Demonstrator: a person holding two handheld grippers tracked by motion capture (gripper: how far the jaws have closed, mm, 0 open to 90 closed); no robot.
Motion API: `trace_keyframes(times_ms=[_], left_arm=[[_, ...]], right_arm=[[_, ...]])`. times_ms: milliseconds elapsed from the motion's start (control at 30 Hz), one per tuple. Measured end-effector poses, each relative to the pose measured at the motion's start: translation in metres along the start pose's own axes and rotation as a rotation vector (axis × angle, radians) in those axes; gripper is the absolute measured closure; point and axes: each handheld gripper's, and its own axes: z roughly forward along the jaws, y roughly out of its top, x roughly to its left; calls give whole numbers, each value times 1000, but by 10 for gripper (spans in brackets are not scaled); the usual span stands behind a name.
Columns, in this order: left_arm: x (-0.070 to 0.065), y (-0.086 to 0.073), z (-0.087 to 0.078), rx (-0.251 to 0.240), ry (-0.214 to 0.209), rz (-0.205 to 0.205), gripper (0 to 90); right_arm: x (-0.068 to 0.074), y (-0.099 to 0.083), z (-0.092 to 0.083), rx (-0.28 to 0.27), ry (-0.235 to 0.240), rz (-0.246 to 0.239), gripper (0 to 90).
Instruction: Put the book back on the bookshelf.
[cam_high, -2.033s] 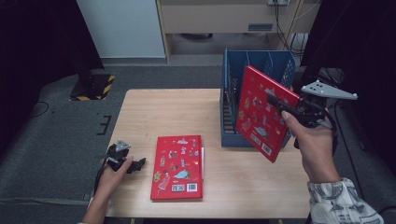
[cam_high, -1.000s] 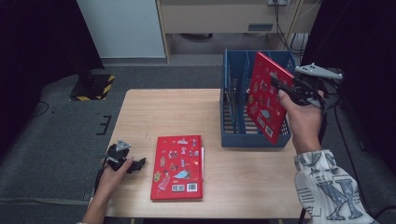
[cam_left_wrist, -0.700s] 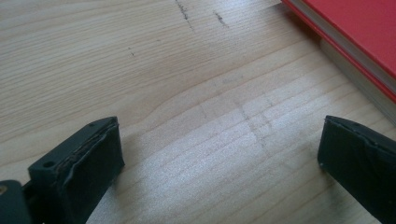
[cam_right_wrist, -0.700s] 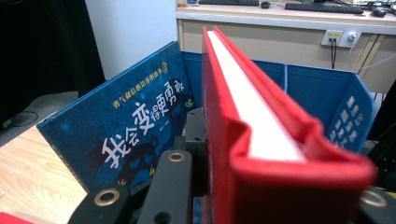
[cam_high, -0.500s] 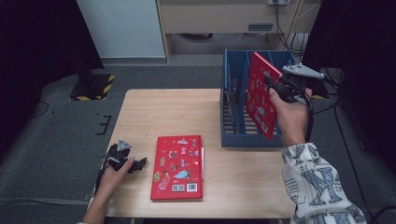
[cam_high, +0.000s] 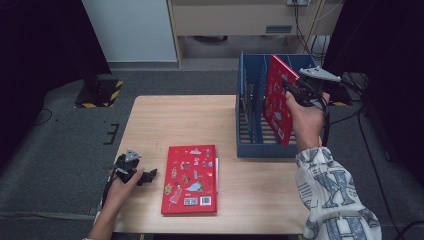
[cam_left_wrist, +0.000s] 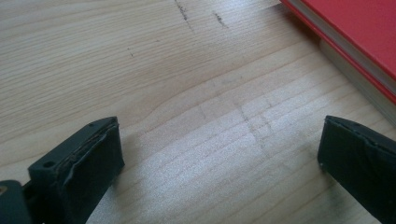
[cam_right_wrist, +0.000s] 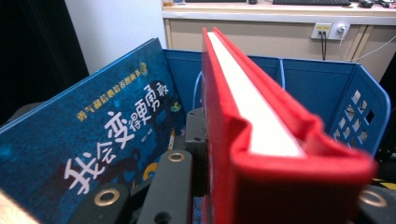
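The right claw (cam_high: 295, 92) is clamped on a red hardback book (cam_high: 276, 100), gripping it at its upper edge. The book stands on edge, tilted, over the blue plastic file rack (cam_high: 248, 110) at the desk's (cam_high: 170, 125) far right corner, its lower part down among the rack's upright dividers. In the right gripper view the red book (cam_right_wrist: 243, 116) runs straight away from the claw, its white page block showing between stiff red boards, the near corner of the cover bent.

Just left of it in the rack leans a dark blue picture book (cam_right_wrist: 88, 140), glossy, with Chinese characters in yellow and white across its cover. The rack's side wall (cam_right_wrist: 359, 107) is pierced with small slanted openings.

The left claw (cam_high: 145, 176) rests near the desk's near left corner, its jaws apart with bare wood between them. A second red book (cam_high: 191, 179) lies flat just beside it, toward the near edge, its cover scattered with small cartoon figures and a barcode and square code at the bottom; its writing is too small to read. In the left gripper view this book's edge (cam_left_wrist: 355, 51) shows red boards over pale pages. The desk is light wood with a fine straight grain.
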Motion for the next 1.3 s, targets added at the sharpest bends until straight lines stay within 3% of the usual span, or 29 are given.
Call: trace_keyframes(times_ms=[567, 1300], left_arm=[[0, 0, 1, -1, -1, 2, 0], [0, 1, 1, 2, -4, 8, 0]], right_arm=[[-2, -4, 22, 12, -17, 15, 793], [-4, -24, 54, 3, -38, 28, 793]])
